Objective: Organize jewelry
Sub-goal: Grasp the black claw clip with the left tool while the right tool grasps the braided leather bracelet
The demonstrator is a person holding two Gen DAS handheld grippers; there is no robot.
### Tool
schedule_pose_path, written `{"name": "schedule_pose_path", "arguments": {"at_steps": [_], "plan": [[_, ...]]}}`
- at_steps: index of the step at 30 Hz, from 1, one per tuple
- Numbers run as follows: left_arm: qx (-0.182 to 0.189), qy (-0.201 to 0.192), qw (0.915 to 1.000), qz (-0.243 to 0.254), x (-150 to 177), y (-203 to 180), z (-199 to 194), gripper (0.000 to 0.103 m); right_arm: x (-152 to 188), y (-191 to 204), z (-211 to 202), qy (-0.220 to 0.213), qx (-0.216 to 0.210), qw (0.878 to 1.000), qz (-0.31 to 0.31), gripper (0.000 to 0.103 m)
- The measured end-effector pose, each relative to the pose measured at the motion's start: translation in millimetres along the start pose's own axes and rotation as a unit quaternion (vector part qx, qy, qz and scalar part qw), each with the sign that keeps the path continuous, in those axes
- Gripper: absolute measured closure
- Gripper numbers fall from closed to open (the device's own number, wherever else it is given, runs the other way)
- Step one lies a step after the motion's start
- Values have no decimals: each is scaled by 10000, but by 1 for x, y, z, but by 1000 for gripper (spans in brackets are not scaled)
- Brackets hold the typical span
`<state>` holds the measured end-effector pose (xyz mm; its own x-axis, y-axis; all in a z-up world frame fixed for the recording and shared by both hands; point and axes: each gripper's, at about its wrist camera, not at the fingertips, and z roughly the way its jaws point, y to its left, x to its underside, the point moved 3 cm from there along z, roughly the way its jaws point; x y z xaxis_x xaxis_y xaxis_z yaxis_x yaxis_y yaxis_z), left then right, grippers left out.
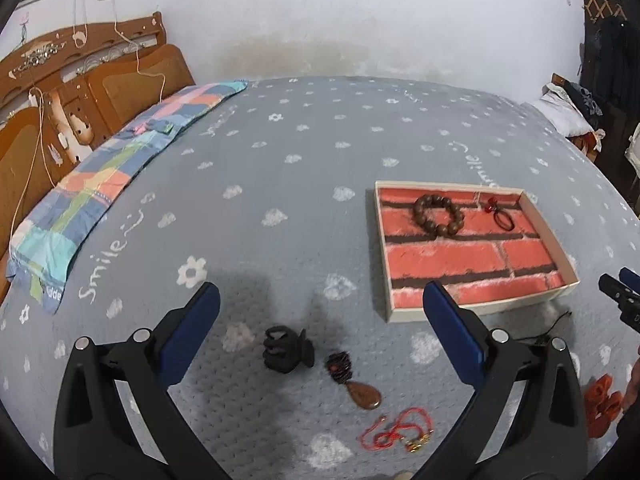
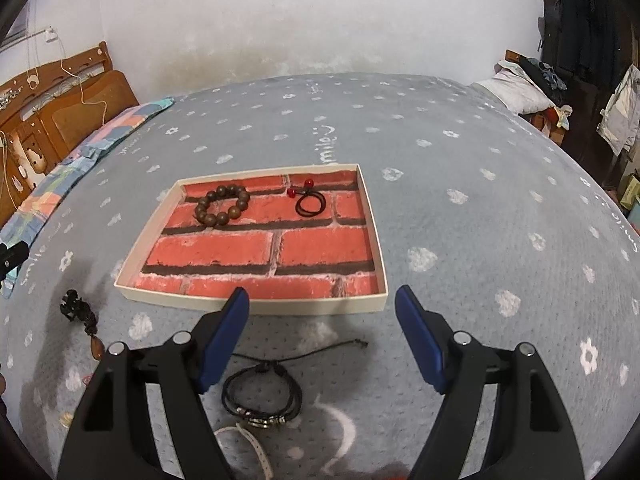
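Note:
A shallow box [image 1: 558, 236] [image 2: 256, 306] lined with red brick pattern lies on the bed. In it lie a brown bead bracelet [image 1: 438, 215] [image 2: 222, 206] and a black hair tie with red beads [image 1: 502, 214] [image 2: 310, 202]. My left gripper [image 1: 320, 320] is open above a black hair claw [image 1: 286, 350], a brown pendant [image 1: 362, 394] and a red cord [image 1: 394, 430]. My right gripper [image 2: 322, 312] is open at the box's near edge, above a black cord bracelet [image 2: 262, 396] and a white strap [image 2: 248, 444]. Its tip shows in the left wrist view [image 1: 618, 292].
The bed has a grey flower-print cover [image 1: 280, 184] [image 2: 480, 220]. A patchwork cloth [image 1: 92, 196] lies by the wooden headboard [image 1: 80, 80]. An orange item [image 1: 600, 404] lies at the right. A pillow [image 2: 516, 88] and hanging clothes [image 2: 580, 40] are at the far right.

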<state>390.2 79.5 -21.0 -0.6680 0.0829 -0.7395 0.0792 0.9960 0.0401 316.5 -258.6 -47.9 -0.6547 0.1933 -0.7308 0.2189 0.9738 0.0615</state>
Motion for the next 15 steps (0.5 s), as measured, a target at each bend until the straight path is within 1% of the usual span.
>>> {"name": "schedule_pose_path", "arguments": {"at_steps": [4,9,13,15], "plan": [[-65,33,10000,25,11,12,11,5,10,1,6,90,29,9999,38,29],[-189,217,9996,47,30,29,36,6,30,1,18,253,93,9996,34,29],[-182,396,9990,56,47,37,56,12,48,2,31,453,97,9989,30,29],[-254,461,9986,89,54,40,65,13,55,2,38,540,137,9984,2,29]]}}
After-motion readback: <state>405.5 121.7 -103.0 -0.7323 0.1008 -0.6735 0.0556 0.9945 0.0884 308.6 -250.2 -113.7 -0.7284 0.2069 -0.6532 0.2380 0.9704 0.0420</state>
